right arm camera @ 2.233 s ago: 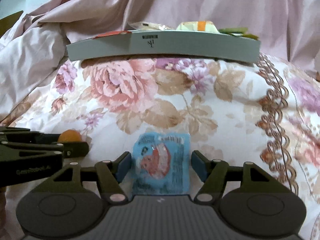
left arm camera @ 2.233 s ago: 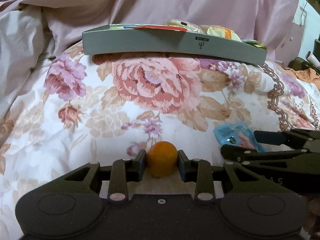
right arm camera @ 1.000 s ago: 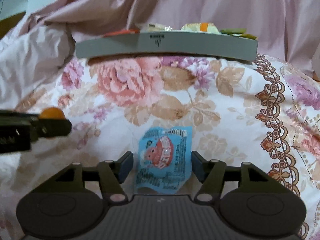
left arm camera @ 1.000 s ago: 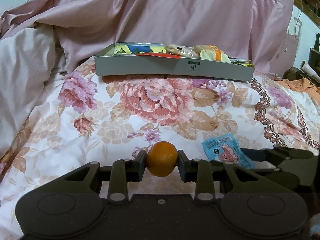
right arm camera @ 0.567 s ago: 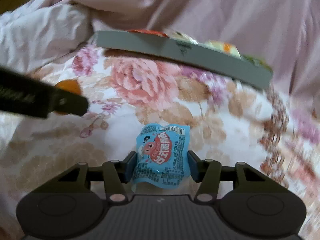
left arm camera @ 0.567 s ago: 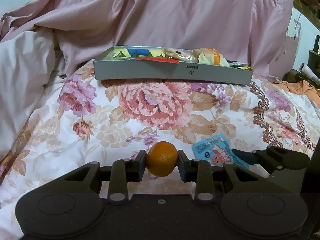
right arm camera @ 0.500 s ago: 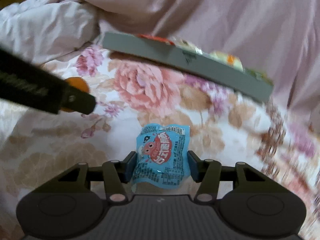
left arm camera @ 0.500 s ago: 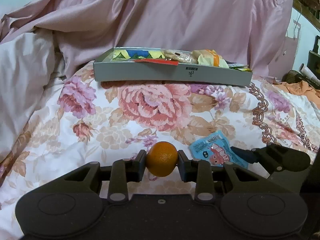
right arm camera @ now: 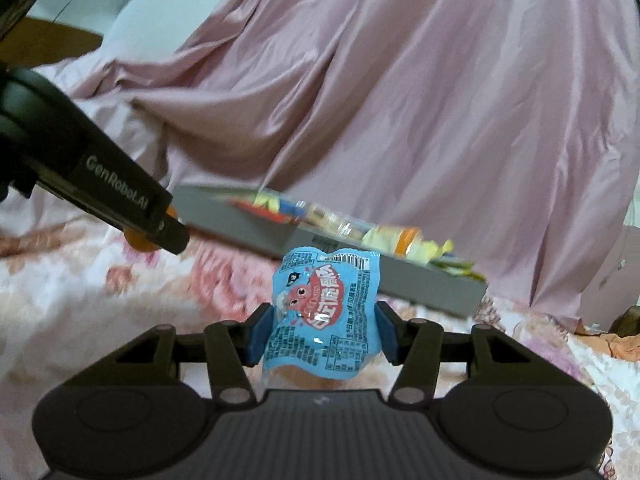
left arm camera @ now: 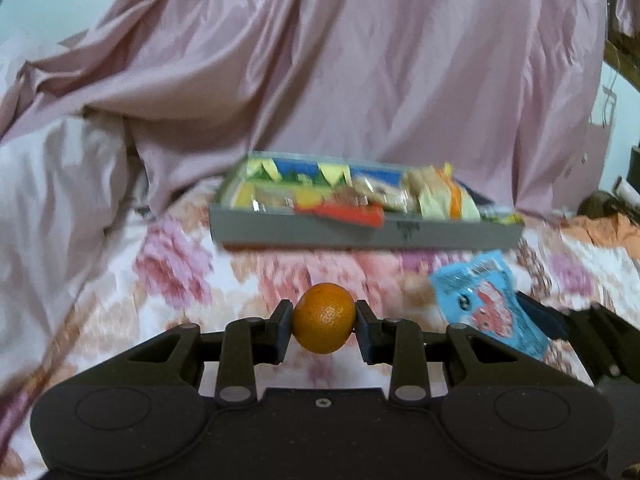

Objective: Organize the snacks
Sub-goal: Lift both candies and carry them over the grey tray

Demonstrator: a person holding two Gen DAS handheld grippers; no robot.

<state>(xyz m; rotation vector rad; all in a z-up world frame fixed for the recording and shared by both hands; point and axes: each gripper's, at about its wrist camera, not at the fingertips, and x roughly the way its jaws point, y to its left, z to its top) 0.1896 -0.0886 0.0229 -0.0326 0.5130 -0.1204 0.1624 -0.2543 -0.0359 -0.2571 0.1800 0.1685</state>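
On the left, the left gripper (left arm camera: 324, 320) has its jaws pinching a single small orange (left arm camera: 323, 317) at its widest part, one pad on each side, which looks like the surest way to carry a round fruit that would otherwise roll on the soft floral bedspread (left arm camera: 168, 280); the fruit is clear of the cloth and faces the grey tray (left arm camera: 360, 230) that sits ahead on the bed, in front of the bunched pink quilt (left arm camera: 360, 80). That tray is already well filled: its contents are blurred, so an exact count is not possible, but several wrapped snacks show, among them a red packet, a blue and yellow one and a pale one with an orange band. Since it holds the collected snacks, it is most likely where both carried items are meant to go. To the right, the right gripper (right arm camera: 323, 332) has its jaws pressed onto the two side edges of one blue snack packet (right arm camera: 326, 312), held upright with its printed face toward the camera; a flat, limp pouch is probably easiest to lift by its edges like this. The packet hangs above the bedspread, just short of the tray's near wall. Counted: one orange, one blue packet, one tray, two grippers, each loaded with one item.
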